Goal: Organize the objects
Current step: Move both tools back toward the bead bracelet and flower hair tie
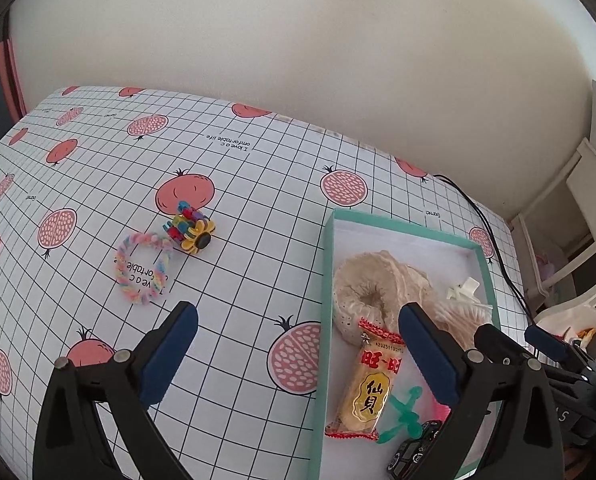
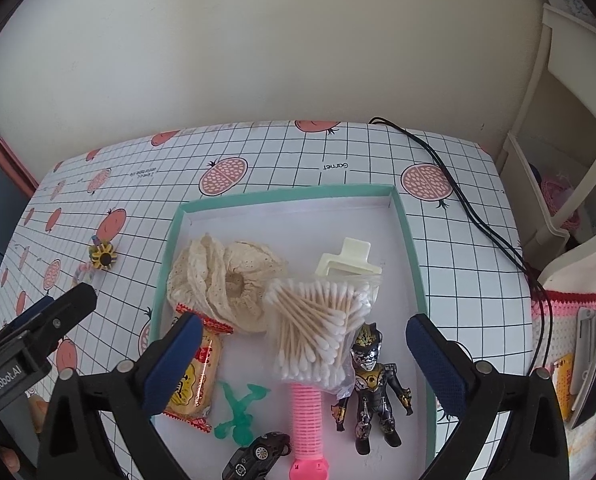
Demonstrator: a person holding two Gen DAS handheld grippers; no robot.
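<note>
Left of the shallow teal-rimmed cardboard box on my desk: pastel braided bracelet, sunflower bead toy. Left gripper and right gripper both spread wide, empty.

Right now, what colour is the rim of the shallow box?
Teal green, with a white inside; the shallow box shows best in the right wrist view.

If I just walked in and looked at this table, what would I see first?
Probably the teal box crammed with stuff: a bag of cotton swabs in the middle, a black and gold toy figure in front of it on the right, and a pink roller poking out from under the bag. Next, the pomegranate tablecloth, where a pastel bracelet and a sunflower clip lie outside the box.
</note>
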